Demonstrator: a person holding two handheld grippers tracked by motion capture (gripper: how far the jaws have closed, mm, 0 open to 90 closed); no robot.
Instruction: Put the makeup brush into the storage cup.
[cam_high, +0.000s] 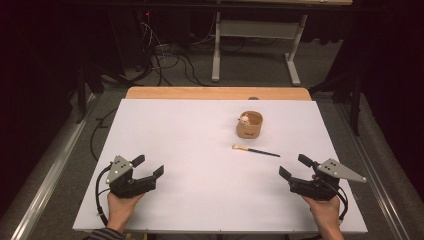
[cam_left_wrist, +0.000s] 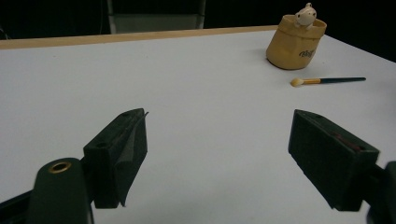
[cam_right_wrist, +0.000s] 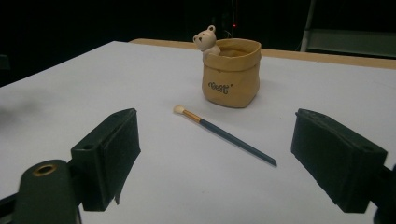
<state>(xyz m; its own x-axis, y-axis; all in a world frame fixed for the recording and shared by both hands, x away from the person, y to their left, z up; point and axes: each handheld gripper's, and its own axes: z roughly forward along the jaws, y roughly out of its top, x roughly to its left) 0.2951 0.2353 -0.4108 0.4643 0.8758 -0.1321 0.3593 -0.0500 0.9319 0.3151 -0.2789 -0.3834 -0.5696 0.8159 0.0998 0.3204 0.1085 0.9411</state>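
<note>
From the high view I have both grippers low at the near edge of the white table. My left gripper sits at the near left, my right gripper at the near right, each held from below by a hand. Both have their jaws spread wide with nothing between them, and both angle inward toward the middle of the table.

The brush lies flat on the table, right of centre, well ahead of my right gripper and much farther from my left. Its pale tip points left and its dark handle runs to the right. Just behind it stands the tan pot, near the brush without touching it.

The right gripper view gives me what the high view cannot: the brush has a cream tip, a gold band and a blue handle that slants toward me between the open jaws, and the pot carries dark lettering on its front and a small bear figure peeking over its left rim.

In the left gripper view I see the same pot and brush far off at the upper right, with bare white surface between my jaws. The high view alone shows the wooden strip along the far edge and the cables on the floor beyond.
</note>
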